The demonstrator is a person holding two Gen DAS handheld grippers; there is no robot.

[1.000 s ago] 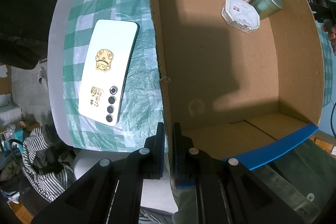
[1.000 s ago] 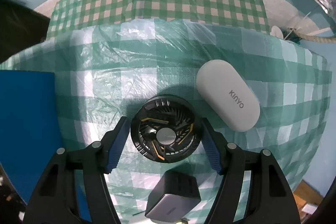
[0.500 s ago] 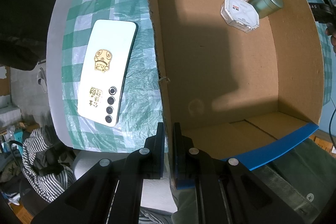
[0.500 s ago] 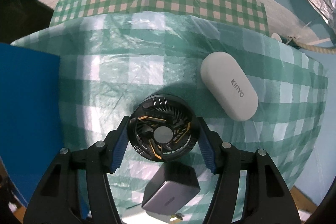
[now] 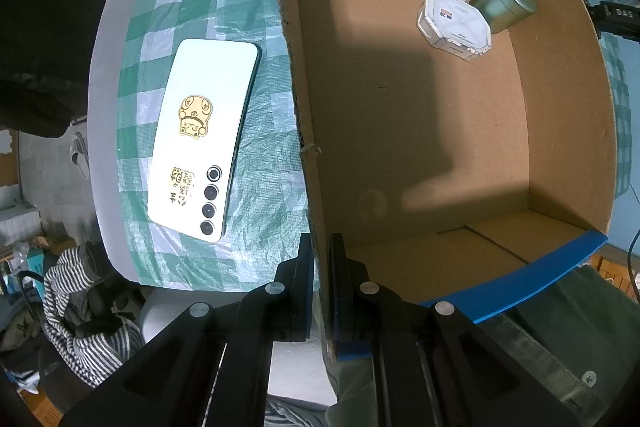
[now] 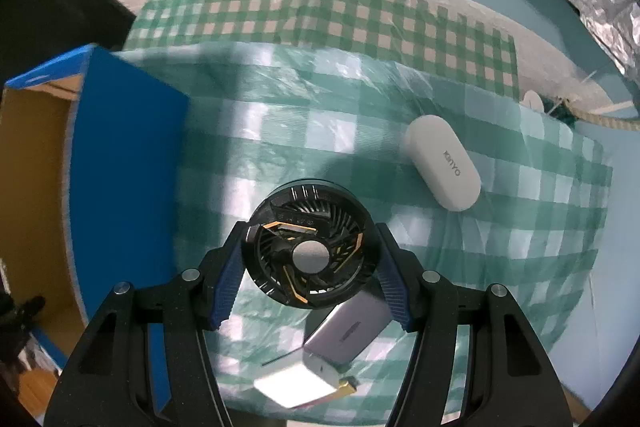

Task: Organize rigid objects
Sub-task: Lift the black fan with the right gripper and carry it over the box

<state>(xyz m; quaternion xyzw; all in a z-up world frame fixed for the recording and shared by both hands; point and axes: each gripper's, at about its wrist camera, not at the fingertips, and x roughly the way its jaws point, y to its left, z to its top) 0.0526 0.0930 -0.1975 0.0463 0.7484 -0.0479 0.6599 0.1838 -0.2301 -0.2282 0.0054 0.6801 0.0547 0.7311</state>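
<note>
Beside the cardboard box (image 6: 36, 163), the right gripper (image 6: 308, 259) clamps a round black cooling fan (image 6: 308, 251) above the checked cloth (image 6: 320, 131), hiding part of a grey charger (image 6: 348, 327). The left gripper (image 5: 320, 267) pinches the box's wall, its pads mostly hidden. A white Kinyo case (image 6: 442, 163) lies right of the box.

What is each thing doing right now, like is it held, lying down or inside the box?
Round black fan: held in right gripper, lifted.
Brown cardboard box: open, wall pinched by left gripper.
White phone: face down on cloth.
White oval case: closed, lying on cloth.
Green tin: in box, on its side.
</note>
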